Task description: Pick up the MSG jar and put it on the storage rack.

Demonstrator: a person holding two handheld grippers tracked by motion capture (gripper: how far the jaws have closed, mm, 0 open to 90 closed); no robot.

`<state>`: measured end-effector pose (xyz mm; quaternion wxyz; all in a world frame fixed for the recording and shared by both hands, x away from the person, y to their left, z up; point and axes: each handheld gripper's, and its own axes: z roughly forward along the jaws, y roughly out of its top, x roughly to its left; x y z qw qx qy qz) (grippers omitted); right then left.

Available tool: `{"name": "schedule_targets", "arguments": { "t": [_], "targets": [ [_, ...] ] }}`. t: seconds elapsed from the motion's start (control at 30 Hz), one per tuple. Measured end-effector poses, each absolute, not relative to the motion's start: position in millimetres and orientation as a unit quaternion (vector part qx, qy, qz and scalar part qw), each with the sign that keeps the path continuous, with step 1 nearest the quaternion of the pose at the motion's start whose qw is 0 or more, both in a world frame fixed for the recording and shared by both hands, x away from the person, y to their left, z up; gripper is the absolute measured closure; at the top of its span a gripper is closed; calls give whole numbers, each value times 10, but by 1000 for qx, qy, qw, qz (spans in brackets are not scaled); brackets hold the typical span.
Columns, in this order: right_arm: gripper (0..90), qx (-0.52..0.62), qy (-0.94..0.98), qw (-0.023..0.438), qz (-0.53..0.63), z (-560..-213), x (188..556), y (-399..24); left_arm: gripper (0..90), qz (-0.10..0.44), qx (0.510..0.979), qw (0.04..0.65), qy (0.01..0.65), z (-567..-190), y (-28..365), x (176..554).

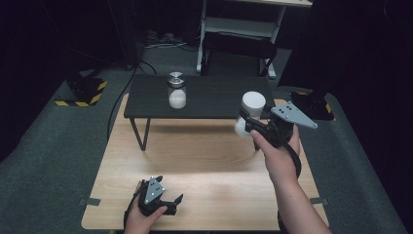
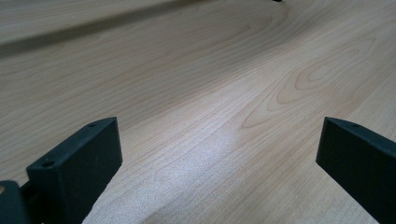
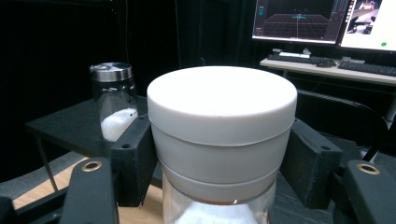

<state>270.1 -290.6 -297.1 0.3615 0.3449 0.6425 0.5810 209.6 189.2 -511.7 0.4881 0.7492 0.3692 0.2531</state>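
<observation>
1. right now my right gripper point(image 1: 254, 127) holds the white-lidded jar point(image 3: 222, 140) upright, long axis vertical, lid on top.
2. its jaws are clenched on the jar just below the lid, one on each side.
3. i see it held in the air at the right end of the dark raised surface point(image 1: 214, 105).
4. a metal-lidded jar point(image 1: 177, 90) stands upright on that surface, well apart.
5. my left gripper point(image 1: 171, 204) rests low on the wooden surface point(image 2: 196, 93), jaws released, nothing between them.

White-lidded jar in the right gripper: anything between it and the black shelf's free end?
Nothing visible. The white-lidded glass jar, clamped in the right gripper, hangs at the black raised shelf's bare right end; the steel-lidded glass jar stands well left.
</observation>
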Motion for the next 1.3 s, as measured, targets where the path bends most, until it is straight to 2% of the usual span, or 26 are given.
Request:
{"name": "schedule_targets", "arguments": {
  "t": [0.73,1.3],
  "targets": [
    [344,374,637,375,560,-2837,3318,-2596,6,247,747,494,371,-5122,1927,2107],
    [344,389,631,381,552,-2813,3633,-2455,6,238,744,501,373,-5133,1962,2124]
  ]
}}
